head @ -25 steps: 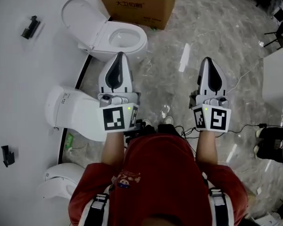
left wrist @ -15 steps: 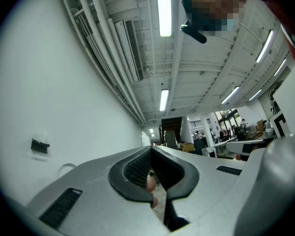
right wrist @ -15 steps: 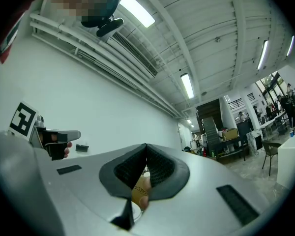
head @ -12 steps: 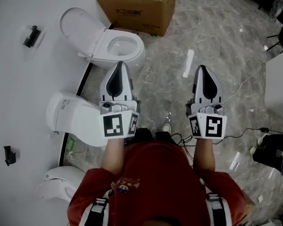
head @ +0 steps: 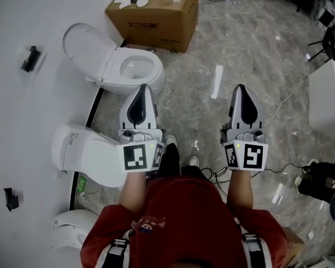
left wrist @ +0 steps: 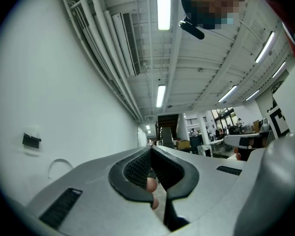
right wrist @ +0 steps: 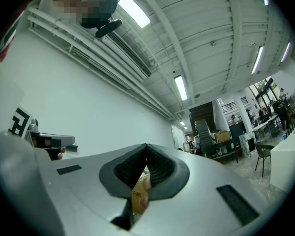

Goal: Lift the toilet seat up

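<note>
- Toilet [head: 152, 82]: glossy white ceramic, rounded, standing against the wall at the upper left of the head view.
- Toilet seat [head: 157, 68]: smooth white oval ring, which we find lying flat on the bowl's rim.
- Lid [head: 85, 42]: broad white oval shell, raised and tilted back toward the wall.
- Left tongs [head: 143, 87]: pale grey moulded shell that narrows to a point. The black ribbed pads [left wrist: 137, 168] meet at the tips, with a teardrop gap behind them.
- Right tongs [head: 240, 86]: same shell and the same ribbed pads [right wrist: 160, 168], also closed tip to tip.
- Marker cubes: one black-and-white cube sits at the rear of each pair of tongs.
- Placing: the seat lies ahead of the left tongs, whose tip shows at the toilet's near edge in the head view. We cannot judge contact from above. The right tongs are well apart from the seat, to its right, over the floor.
- Second toilet [head: 81, 152]: white and bulbous, lid shut, beside and partly under the left tongs in the head view.
- Third toilet [head: 67, 228]: white, only partly visible at the lower left.
- Box [head: 156, 13]: brown cardboard, rectangular, just beyond the toilet, with white oddments on top.
- Floor [head: 257, 43]: polished grey stone with pale veins.
- Strip [head: 216, 81]: flat and white, lying on the floor ahead, between the two tongs.
- Wall [head: 22, 110]: plain matt white.
</note>
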